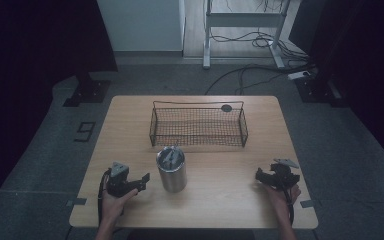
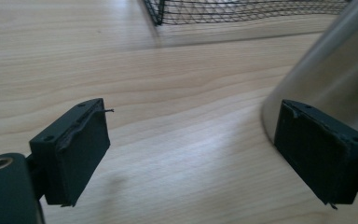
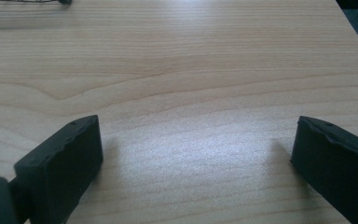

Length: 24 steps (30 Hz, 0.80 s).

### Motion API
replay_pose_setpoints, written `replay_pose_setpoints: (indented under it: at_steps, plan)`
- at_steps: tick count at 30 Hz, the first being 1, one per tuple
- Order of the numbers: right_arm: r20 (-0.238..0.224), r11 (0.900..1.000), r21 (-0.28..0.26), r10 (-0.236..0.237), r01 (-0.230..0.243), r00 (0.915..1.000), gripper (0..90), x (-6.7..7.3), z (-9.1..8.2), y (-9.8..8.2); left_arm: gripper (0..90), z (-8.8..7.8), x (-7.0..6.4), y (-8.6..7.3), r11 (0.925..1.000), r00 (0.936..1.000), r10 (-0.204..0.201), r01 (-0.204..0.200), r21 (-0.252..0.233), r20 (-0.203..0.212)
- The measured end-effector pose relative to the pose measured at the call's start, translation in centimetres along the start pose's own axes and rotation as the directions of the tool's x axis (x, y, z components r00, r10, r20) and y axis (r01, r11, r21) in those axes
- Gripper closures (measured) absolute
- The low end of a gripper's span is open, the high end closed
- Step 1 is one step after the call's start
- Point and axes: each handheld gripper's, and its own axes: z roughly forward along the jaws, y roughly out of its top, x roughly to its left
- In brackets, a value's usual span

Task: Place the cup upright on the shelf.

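A steel tumbler [image 1: 171,170] with a lid stands upright on the wooden table [image 1: 220,200], just in front of a black wire basket [image 1: 198,125]. My left gripper [image 1: 143,181] rests open on the table to the tumbler's left, a short gap away. In the left gripper view the tumbler [image 2: 328,70] rises behind the right jaw, and nothing lies between the jaws of the left gripper [image 2: 196,149]. At the table's right, my right gripper [image 1: 260,176] is open and holds nothing. The right gripper view has bare wood between the jaws of the right gripper [image 3: 196,158].
The basket [image 2: 242,9] looks empty, with a dark round spot [image 1: 226,108] on the table behind it. Beyond the table, a desk frame and cables [image 1: 260,40] stand on the grey floor. Dark curtains hang at both sides.
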Motion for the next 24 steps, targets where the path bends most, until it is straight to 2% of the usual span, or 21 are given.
replay_pose_setpoints:
  at_steps: [6, 11, 24]
  plan:
    - [-0.011, 1.0, -0.001, -0.007, 0.007, 0.9999, 2.6, -0.09, -0.05, -0.04, 10.1, -0.34, -0.68, 0.32, 0.9995, 0.9995, 0.03, -0.03, -0.01, 0.008]
    - [-0.015, 1.0, -0.004, -0.011, 0.011, 0.9998, 3.4, -0.09, -0.07, -0.05, 10.1, -0.34, -0.54, 0.25, 0.9997, 0.9997, 0.021, -0.021, -0.009, 0.015]
    - [-0.016, 1.0, -0.003, -0.013, 0.013, 0.9998, 3.8, -0.1, -0.1, -0.06, 9.6, -1.08, -0.41, 0.46, 0.9989, 0.9999, 0.0, 0.0, -0.046, 0.016]
